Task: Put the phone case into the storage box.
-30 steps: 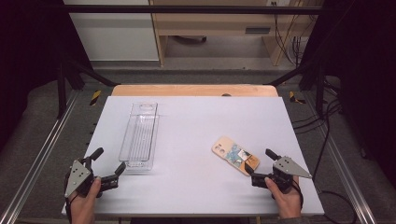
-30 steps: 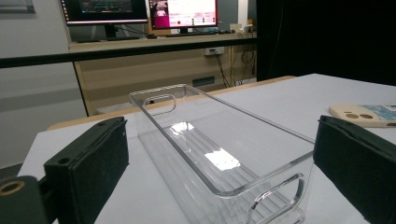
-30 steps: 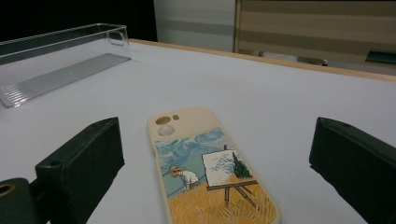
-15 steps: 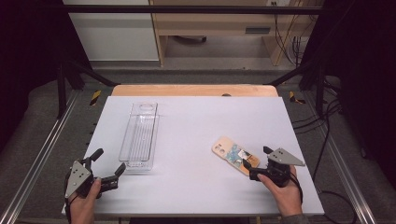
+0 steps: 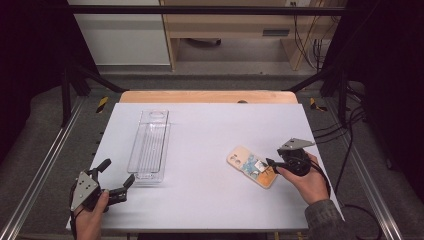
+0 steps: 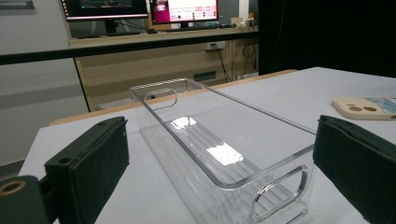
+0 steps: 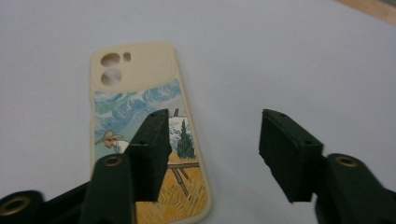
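A cream phone case with a painted landscape lies flat on the white table, right of centre. My right gripper hovers low over its near end. In the right gripper view, the right gripper has one jaw over the phone case and the other over bare table beside its edge. The jaws have just been closing, but the pads are not pressing on the case. A clear plastic tray lies lengthwise at the left. My left gripper stands open at its near end, its jaws either side of the tray without touching.
A wooden strip runs along the table's far edge. Metal rails flank both sides, and cables hang at the right. Beyond the table are a wooden desk and monitors. Bare table surface lies between the tray and the case.
My right hand has moved away from the near edge and over the phone case's end, and its jaws have narrowed. The left hand has stayed put.
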A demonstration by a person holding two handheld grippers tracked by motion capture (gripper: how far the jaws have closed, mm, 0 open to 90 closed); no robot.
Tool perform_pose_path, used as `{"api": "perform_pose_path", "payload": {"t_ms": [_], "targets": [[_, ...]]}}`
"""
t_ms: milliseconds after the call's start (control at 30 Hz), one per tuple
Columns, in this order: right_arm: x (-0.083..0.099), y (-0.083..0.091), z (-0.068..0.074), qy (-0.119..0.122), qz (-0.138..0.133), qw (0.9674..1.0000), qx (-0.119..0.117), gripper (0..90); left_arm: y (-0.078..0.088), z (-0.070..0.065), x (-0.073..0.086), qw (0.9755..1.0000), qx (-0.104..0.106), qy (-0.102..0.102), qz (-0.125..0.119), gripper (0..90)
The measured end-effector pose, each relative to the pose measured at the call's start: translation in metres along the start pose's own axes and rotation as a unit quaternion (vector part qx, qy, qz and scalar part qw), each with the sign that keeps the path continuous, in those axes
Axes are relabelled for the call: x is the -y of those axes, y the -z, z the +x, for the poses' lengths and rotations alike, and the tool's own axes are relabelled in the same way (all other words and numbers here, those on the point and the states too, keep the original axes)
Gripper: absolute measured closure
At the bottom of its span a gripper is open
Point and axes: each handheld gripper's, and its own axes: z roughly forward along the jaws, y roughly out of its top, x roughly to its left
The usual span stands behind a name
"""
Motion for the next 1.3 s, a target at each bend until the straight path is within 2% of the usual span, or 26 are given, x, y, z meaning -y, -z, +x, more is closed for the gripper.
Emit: {"api": "perform_pose_path", "payload": {"t_ms": [33,67,100,167,200,233,333,400,600,633,800,1033,1200,1300], "targets": [[0.0,-0.003,-0.001,0.0,0.005,1.0,-0.001,53.7,0.0,0.0,0.0,1.0,-0.001,0.0,0.0,3.3],[0.001,-0.009,-0.004,-0.002,0.015,0.9999,-0.006,61.0,0.0,0.0,0.0,1.0,-0.001,0.001,-0.001,3.3],[0.001,-0.009,-0.004,-0.002,0.015,0.9999,-0.006,61.0,0.001,0.0,0.0,1.0,-0.001,0.0,-0.001,3.3],[0.001,-0.015,-0.005,0.0,0.023,0.9997,-0.011,69.2,0.001,0.0,0.0,1.0,-0.001,0.0,-0.001,3.3],[0.001,-0.019,-0.006,-0.003,0.026,0.9995,-0.016,76.0,0.001,0.0,0.0,1.0,-0.001,0.0,-0.001,3.3],[0.001,-0.019,-0.006,-0.003,0.026,0.9995,-0.016,76.0,0.001,0.0,0.0,1.0,-0.001,0.0,0.0,3.3],[0.002,-0.026,-0.01,-0.006,0.037,0.9991,-0.019,84.0,0.0,0.0,0.0,1.0,0.0,-0.001,0.0,3.3],[0.001,-0.033,-0.012,-0.009,0.054,0.9982,-0.023,90.0,0.0,0.0,0.0,1.0,0.0,-0.001,0.001,3.3],[0.001,-0.044,-0.015,-0.018,0.072,0.9969,-0.028,90.0,0.0,0.0,0.0,1.0,0.0,0.0,0.0,3.3],[0.001,-0.047,-0.014,-0.017,0.074,0.9964,-0.037,90.0,0.0,0.0,0.0,1.0,0.0,-0.001,0.001,3.3],[0.001,-0.05,-0.014,-0.012,0.074,0.9961,-0.046,90.0,0.0,0.0,0.0,1.0,0.001,-0.001,0.0,3.3],[0.001,-0.054,-0.014,-0.024,0.067,0.9958,-0.057,90.0,0.0,-0.001,0.0,1.0,0.002,-0.002,0.001,3.3],[-0.001,-0.055,-0.003,-0.005,0.065,0.9954,-0.07,90.0,0.0,-0.001,0.0,1.0,0.002,-0.002,0.001,3.3],[-0.006,-0.058,0.009,0.005,0.063,0.9946,-0.083,90.0,0.0,-0.001,0.0,1.0,0.002,-0.002,0.001,3.3]]}}
